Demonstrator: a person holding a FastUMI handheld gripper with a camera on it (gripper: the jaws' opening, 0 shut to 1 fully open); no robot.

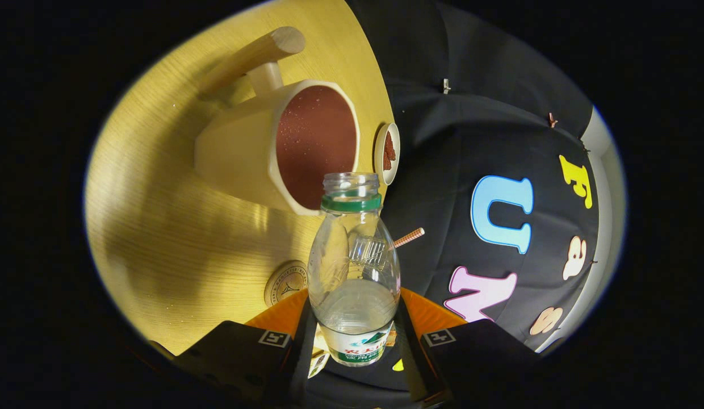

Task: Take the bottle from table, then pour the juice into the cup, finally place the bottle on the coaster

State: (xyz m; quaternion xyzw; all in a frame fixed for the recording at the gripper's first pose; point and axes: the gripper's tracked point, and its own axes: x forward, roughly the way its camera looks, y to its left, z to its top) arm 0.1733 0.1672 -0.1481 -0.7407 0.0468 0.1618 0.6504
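- Gripper view: the gripper (352, 341) has its two fingers closed in on the lower body of the bottle (352, 267), one finger on each side, so it is firmly held and off the table (159, 227).
- The whole scene is rolled over, so the bottle looks tipped, its open mouth pointing at the cup (284, 145) just beyond it.
- I judge the pouring step to be in hand: the cap is off, and the mouth sits close by the cup's rim.
- The next move calls for tipping further, with the mouth kept over the cup's opening, since the liquid lies low, near the fingers, and has not reached the neck.
- After that comes righting the bottle and carrying it to the coaster (285, 282), the round disc lying on the table just ahead of the left finger.
- The bottle is clear plastic with a green ring under its threaded neck and a label at the base; it holds only a little clear liquid.
- The cup is cream outside, reddish-brown inside with specks or drops on the wall, and has a long wooden handle (255, 57).
- A small dish (387, 153) sits beside the cup at the table's edge.
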